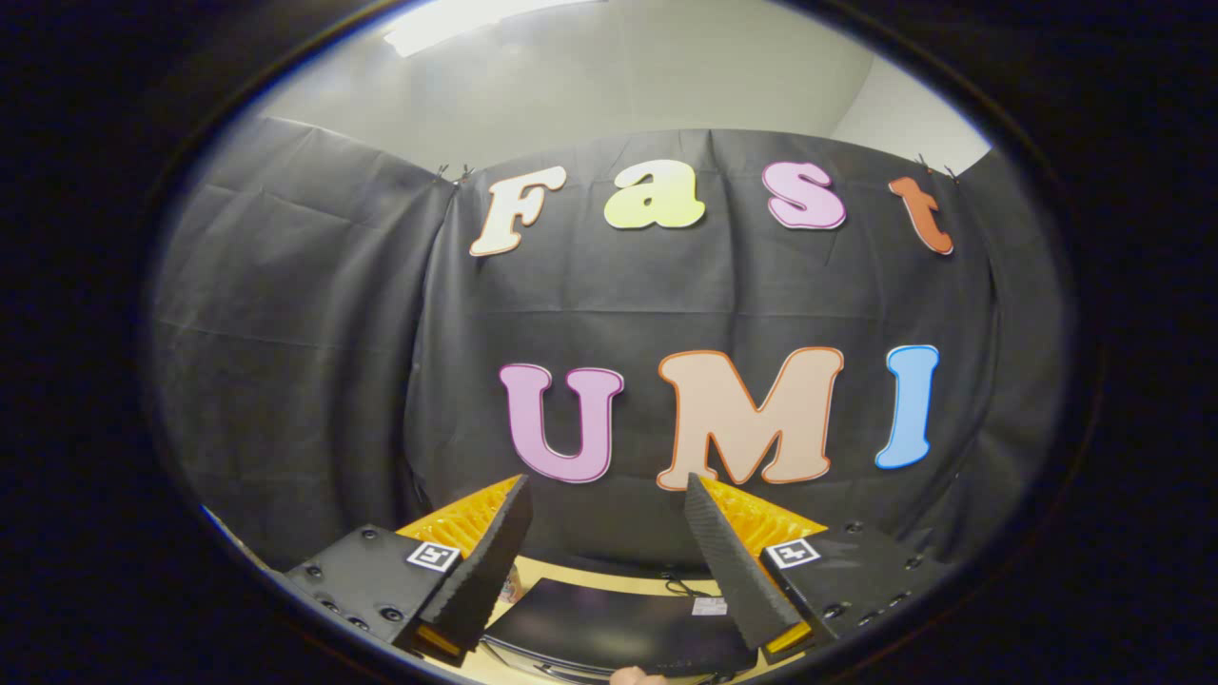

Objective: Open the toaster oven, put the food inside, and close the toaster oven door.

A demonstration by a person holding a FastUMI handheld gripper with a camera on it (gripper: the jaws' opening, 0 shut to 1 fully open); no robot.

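- Gripper (609, 490) held high and pointed at the booth's black cloth wall (314, 381), well above the work surface.
- Jaws spread wide, nothing between them; open air and cloth in the gap.
- Left finger (490, 561) and right finger (728, 561) slanting inward toward their tips, ribbed faces turned to each other, touching nothing.
- Small square marker tags on the gripper body at the base of each finger, one on the left (433, 556), one on the right (795, 552).
- Toaster oven (609, 623) low between the finger bases, seen from above as a dark flat-topped box, well below the fingertips.
- Door state of the oven impossible to tell from this angle.
- Small pale label (709, 606) on the oven's top near the right finger, with a thin dark cord (680, 587) just behind it.
- Light wooden table (590, 574) showing as a narrow strip behind the oven, meeting the foot of the cloth.
- Food hard to make out: a small pinkish shape (636, 675) just in front of the oven, too cropped to identify.
- Pale ceiling (609, 76) with a bright light panel (457, 24) above the cloth.
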